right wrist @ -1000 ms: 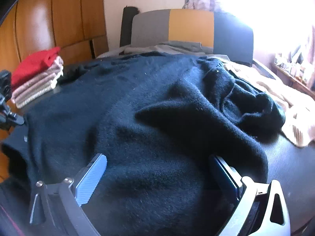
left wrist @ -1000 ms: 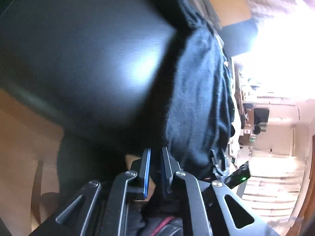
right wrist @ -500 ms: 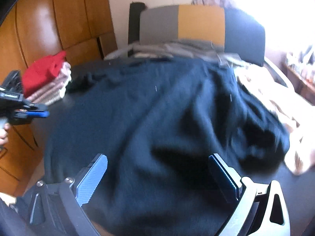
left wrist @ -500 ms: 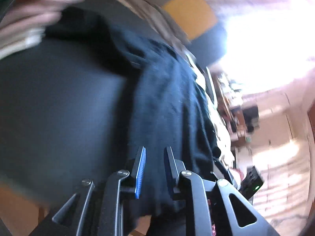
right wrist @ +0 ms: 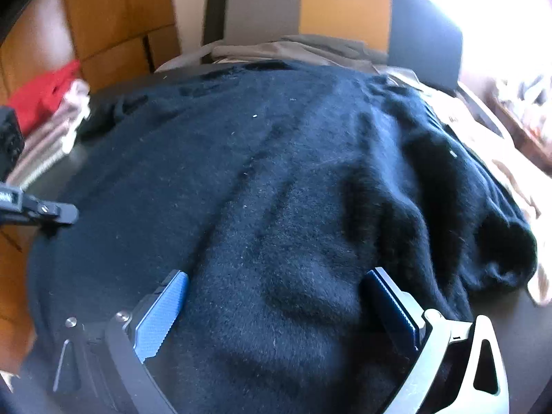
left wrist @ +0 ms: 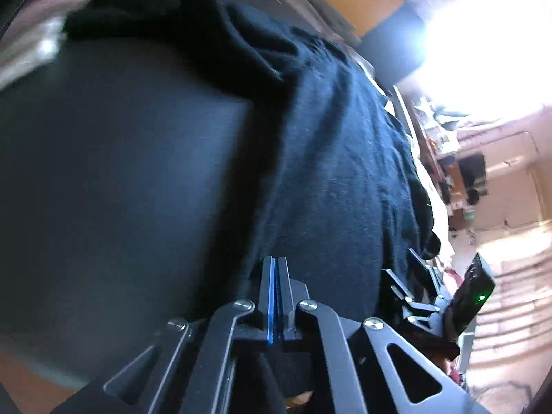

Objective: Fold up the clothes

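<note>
A dark navy sweater (right wrist: 276, 172) lies spread over the black table (left wrist: 120, 189), its right part bunched into folds. My right gripper (right wrist: 276, 296) stands open just above the sweater's near part, its blue pads (right wrist: 165, 310) wide apart on either side of the cloth and not pressing it. My left gripper (left wrist: 275, 269) is shut at the sweater's (left wrist: 345, 172) left edge, pads pressed flat together with no cloth showing between them. In the right wrist view the left gripper (right wrist: 65, 212) reaches in from the left to that same edge.
A stack of folded clothes (right wrist: 51, 110), red on top, sits at the table's far left. A grey garment (right wrist: 310, 48) lies at the back before a grey and orange chair back (right wrist: 310, 10). A beige garment (right wrist: 510, 179) lies right of the sweater. Wooden panels (right wrist: 114, 17) stand behind.
The left gripper's pads, slightly apart before, are now pressed together, and its view has swung along the sweater's edge. The sweater lies flatter and more spread out. The right gripper has shifted over it, still open.
</note>
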`<state>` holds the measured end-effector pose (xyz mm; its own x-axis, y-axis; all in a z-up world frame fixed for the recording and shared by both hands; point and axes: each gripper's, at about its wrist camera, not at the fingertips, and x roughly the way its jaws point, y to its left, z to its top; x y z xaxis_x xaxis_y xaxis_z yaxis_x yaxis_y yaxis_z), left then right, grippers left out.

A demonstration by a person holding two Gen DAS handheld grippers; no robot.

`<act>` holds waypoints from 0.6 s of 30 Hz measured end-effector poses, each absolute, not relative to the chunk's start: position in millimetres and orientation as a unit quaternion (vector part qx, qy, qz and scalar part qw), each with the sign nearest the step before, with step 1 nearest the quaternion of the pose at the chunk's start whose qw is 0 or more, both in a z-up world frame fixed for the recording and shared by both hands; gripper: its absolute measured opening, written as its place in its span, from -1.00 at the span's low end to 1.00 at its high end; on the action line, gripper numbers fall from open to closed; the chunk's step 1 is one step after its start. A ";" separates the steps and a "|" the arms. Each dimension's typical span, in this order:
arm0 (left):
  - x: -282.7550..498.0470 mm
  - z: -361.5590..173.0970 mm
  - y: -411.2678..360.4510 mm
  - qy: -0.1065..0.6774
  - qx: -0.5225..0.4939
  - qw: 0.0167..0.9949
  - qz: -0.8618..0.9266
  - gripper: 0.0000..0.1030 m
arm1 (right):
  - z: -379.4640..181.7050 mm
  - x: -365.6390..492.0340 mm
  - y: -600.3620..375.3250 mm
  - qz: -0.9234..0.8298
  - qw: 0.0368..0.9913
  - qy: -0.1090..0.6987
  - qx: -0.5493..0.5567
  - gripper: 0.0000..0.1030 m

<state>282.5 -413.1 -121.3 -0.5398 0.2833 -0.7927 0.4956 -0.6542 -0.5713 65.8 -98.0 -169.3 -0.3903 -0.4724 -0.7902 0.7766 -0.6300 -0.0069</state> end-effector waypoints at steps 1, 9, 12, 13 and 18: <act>286.8 -120.1 -411.1 0.397 0.480 0.078 -0.778 -0.97 | -168.1 67.7 -99.7 -0.807 0.398 0.184 0.395 1.00; 272.3 -72.0 -385.9 0.337 0.483 0.108 -0.801 -0.76 | -143.3 60.5 -78.4 -0.735 0.534 0.085 0.410 0.80; 241.7 -43.8 -377.4 0.325 0.446 0.073 -0.831 -0.70 | -108.4 28.7 -41.1 -0.757 0.532 0.007 0.379 0.78; 221.1 -39.6 -369.5 0.325 0.437 0.060 -0.836 -0.68 | -97.6 13.1 -27.0 -0.771 0.519 -0.012 0.368 0.78; 135.5 -44.7 -353.8 0.312 0.424 0.034 -0.849 -0.66 | -93.2 -73.2 -10.8 -0.823 0.431 0.031 0.370 0.42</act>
<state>135.5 -353.8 -44.7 -0.6380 0.2064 -0.7418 0.3236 -0.8023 -0.5016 -73.2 -10.8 -93.2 -0.3560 -0.6859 -0.6346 0.7314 -0.6273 0.2676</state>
